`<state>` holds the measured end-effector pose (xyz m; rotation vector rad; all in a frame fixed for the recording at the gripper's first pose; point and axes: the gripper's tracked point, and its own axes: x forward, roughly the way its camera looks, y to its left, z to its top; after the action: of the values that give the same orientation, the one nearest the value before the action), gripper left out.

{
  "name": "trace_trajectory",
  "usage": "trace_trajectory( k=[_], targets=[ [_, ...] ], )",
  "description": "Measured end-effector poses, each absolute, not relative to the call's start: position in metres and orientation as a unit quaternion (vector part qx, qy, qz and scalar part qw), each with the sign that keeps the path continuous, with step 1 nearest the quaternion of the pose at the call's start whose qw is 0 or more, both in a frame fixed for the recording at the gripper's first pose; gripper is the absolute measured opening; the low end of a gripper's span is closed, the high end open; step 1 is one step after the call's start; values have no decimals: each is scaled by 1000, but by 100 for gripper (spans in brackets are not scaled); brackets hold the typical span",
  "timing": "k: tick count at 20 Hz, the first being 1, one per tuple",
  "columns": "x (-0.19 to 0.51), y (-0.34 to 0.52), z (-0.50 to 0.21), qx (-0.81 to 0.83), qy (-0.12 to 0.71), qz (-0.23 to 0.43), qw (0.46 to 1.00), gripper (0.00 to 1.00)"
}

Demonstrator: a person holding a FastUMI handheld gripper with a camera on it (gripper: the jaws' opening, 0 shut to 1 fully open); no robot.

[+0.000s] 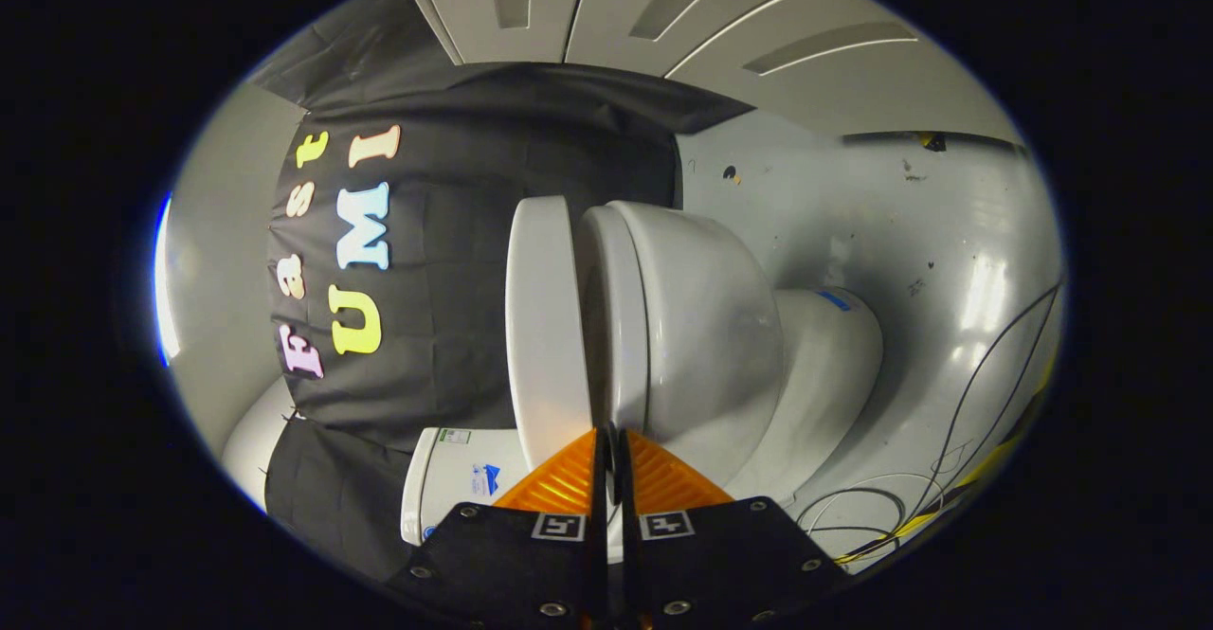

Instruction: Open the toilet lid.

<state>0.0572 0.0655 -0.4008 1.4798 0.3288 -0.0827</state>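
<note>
Booth: black cloth wall [455, 327] hangs behind a white toilet, with pale panels [663, 14] beyond the cloth and a glossy grey floor [900, 232] under the toilet; the whole scene appears rolled a quarter turn.
Cables: thin black leads and a yellow one [910, 526] trail loose across the floor beside the toilet's foot.
Toilet bowl: white ceramic bowl [701, 327] stands just ahead of the fingers, its pedestal [824, 365] meeting the floor; what is inside the bowl cannot be seen.
Tank: white cistern [455, 478], carrying small stickers, sits near the fingers on the cloth side.
Gripper: gripper [611, 445] points forward at the gap between lid and bowl, held rolled so the toilet lies sideways to it.
Jaws: drawn together, only a thin dark slit between the two fingers [559, 478]; whether anything is pinched there cannot be told.
Toilet lid: smooth, rounded white lid [545, 327] stands partly lifted off the bowl's rim, a dark wedge of shadow between them; its near edge lies at the fingertips, on the cloth side of the bowl.
</note>
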Motion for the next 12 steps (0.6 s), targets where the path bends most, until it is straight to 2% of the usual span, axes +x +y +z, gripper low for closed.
trace_trajectory(
  k=[3,12],
  targets=[
    [55,66,-397,650,156,-42,742,1],
    [54,65,-391,575,181,-69,795,0]
  ],
)
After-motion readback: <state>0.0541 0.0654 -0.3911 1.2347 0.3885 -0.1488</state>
